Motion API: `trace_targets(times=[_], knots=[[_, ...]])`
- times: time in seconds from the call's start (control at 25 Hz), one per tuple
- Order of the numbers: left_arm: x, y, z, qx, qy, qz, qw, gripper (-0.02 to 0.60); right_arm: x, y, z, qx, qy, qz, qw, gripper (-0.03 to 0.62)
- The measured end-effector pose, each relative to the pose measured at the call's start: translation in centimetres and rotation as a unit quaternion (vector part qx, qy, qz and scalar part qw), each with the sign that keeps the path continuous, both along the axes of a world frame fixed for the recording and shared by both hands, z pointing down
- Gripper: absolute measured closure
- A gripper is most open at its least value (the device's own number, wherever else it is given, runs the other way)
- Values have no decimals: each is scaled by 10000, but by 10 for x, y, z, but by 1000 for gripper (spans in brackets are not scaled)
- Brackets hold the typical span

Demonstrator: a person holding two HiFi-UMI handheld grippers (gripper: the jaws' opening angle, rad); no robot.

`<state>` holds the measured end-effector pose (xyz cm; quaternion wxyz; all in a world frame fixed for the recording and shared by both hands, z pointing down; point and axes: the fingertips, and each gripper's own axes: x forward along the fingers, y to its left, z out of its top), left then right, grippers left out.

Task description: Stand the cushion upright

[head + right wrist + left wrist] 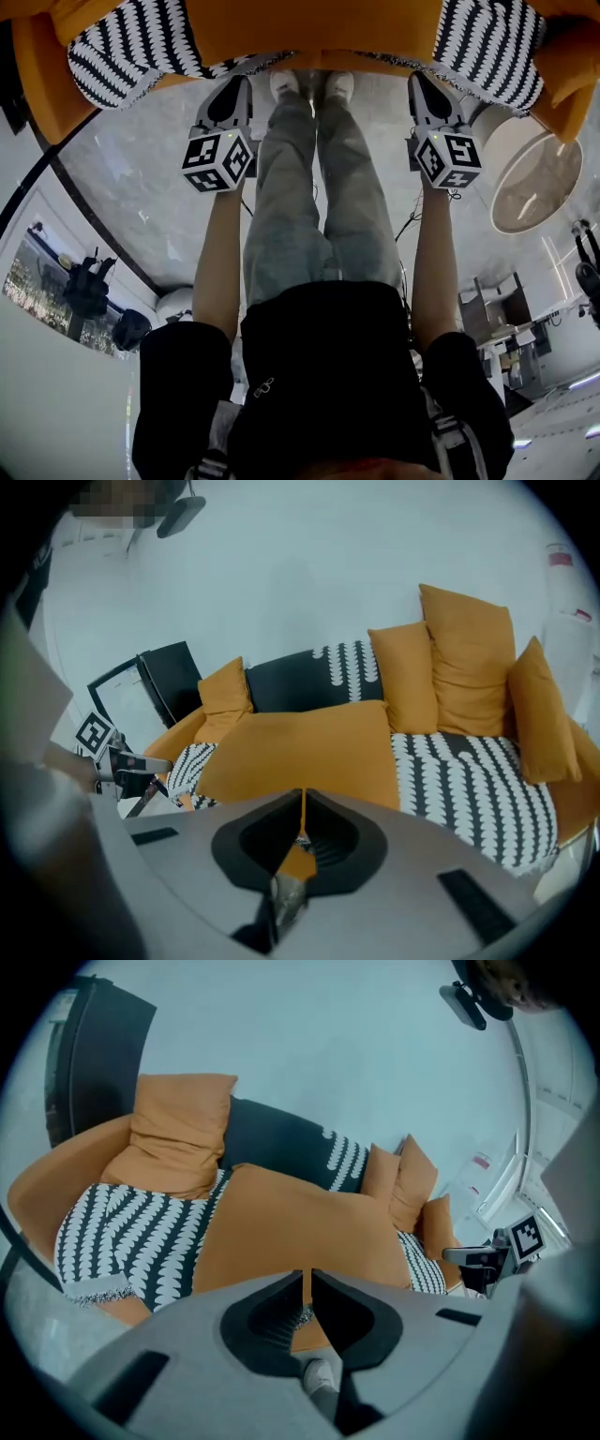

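Head view: a flat, rectangular orange fabric cushion (309, 28) lies on the black-and-white scalloped throw (131, 56) of a sofa (37, 84). At its near edge hover the left gripper (232, 92) and right gripper (424, 89), fingers together.

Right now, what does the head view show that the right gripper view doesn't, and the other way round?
Head view only: a round white side table and the black-and-white marker cube on the right tool. Right gripper view only: upright orange fabric cushions along the sofa's back. Both: the large orange fabric cushion lying flat on the black-and-white patterned seat.
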<state>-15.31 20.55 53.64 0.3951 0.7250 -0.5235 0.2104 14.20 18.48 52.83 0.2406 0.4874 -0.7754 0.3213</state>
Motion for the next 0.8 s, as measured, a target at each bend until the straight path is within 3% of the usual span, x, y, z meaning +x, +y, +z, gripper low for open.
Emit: trace_targets(times=[0.4,0.48,0.56,0.6,0.68,0.8], knots=[[-36,1,59,-304,-553,386,9973,566,44,19,78,-476,566,194,9971,580],[-40,0,69,-426,-696,604,9948,524,56,14,90,-549,743,205,9955,573],[-43,0,78,-562,-806,790,9920,454,65,10,102,-674,865,196,9938,454],[-46,-1,82,-617,-886,858,9904,448,68,8,108,-737,929,181,9928,435],[-54,-2,94,-734,-1113,966,9864,427,75,5,118,-802,1184,50,9897,433],[-63,-2,116,-962,-1534,1117,9771,390,85,2,129,-811,1853,-542,9778,433]])
